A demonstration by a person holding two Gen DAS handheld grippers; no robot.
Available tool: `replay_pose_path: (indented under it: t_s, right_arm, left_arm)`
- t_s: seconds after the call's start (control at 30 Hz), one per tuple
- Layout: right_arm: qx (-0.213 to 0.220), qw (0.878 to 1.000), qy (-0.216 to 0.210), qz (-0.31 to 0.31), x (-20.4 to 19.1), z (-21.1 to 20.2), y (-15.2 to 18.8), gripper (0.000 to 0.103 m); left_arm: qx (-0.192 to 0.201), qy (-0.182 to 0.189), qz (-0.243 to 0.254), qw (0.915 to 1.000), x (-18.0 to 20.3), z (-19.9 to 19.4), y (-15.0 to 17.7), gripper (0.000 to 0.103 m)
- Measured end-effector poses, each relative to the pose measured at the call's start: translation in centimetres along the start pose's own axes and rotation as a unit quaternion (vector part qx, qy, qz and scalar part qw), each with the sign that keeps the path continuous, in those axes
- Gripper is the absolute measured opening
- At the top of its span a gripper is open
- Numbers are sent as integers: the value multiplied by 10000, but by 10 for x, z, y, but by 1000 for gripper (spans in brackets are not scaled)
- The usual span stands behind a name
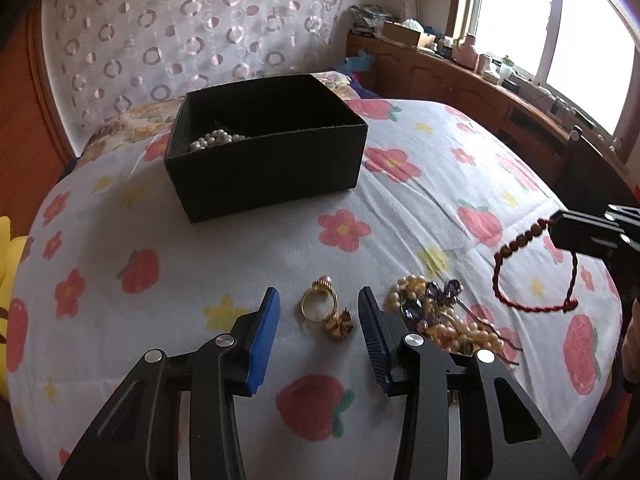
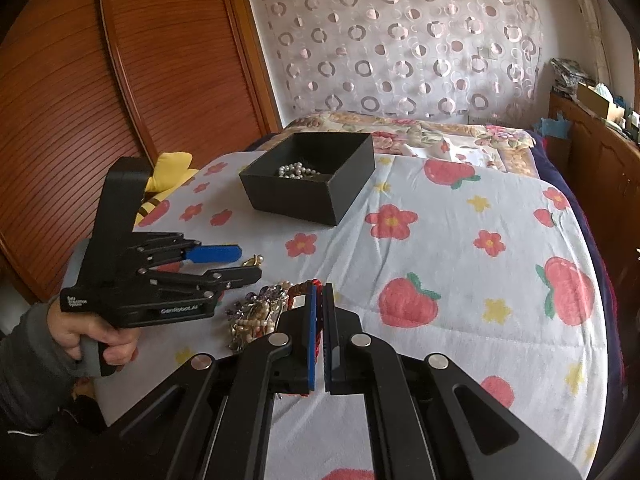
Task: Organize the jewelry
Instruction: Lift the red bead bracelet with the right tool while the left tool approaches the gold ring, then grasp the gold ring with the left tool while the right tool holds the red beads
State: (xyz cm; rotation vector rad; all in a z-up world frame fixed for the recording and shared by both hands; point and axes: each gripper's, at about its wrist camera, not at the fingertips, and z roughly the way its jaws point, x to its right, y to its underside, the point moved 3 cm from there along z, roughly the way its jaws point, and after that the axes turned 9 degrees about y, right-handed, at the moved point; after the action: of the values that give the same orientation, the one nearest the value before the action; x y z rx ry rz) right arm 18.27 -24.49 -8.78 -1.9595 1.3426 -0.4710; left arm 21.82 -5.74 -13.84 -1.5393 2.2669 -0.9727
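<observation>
You are working on a bed point(image 2: 460, 240) with a white cover point(image 1: 200, 264) full of pink flowers, red strawberries and yellow stars. Behind the bed hangs a thin curtain point(image 2: 400, 40) with rings on it, and a brown wooden door point(image 2: 120, 80) stands beside it. A bright window point(image 1: 560, 20) shines over a long wooden cabinet point(image 1: 460, 76) with small things on top. A black box point(image 1: 264, 152) sits open in the middle of the bed, toward the curtain end, and a white pearl string point(image 1: 214, 140) lies inside it. Near the edge of the bed closest to you lie a gold ring point(image 1: 318, 304) with a small gold piece touching it, and just beside them a pile of jewelry point(image 1: 444, 316) with pearls and purple stones. Your left gripper point(image 1: 318, 322) is partly open. Its blue pads point(image 1: 264, 332) sit on each side of the gold ring and do not touch it. Your right gripper point(image 2: 320, 320) is squeezed shut on a red cord bracelet point(image 1: 532, 272) with brown beads. The bracelet hangs from it over the cover, close to the pile. Your left hand point(image 2: 96, 332), in a grey sleeve, holds the handle.
</observation>
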Motion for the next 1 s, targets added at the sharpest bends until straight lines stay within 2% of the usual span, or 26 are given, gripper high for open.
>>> replay_pose_path:
  t_s: [0.1, 0.2, 0.23, 0.33, 0.73, 1.0]
  right_arm:
    - [-8, 10000, 12, -9, 0, 1, 2, 4]
    - [-20, 10000, 4, 3, 0, 2, 4, 4]
    - [-27, 10000, 9, 1, 0, 2, 5, 4]
    - [-46, 10000, 15, -15, -1, 3, 6, 4]
    - [-27, 10000, 16, -34, -4, 4, 6, 4]
    - [151, 9998, -7, -98, -9, 8, -25, 4]
  left_arm:
    - [-9, -106, 60, 9999, 1, 1, -1, 18]
    - [-11, 53, 68, 10000, 1, -3, 0, 15]
    - [27, 96, 59, 9999, 0, -5, 0, 5]
    - [80, 202, -108, 9997, -8, -11, -5, 6]
    - [341, 110, -329, 9988, -31, -37, -16, 6]
    - [580, 97, -293, 9978, -35, -51, -40, 6]
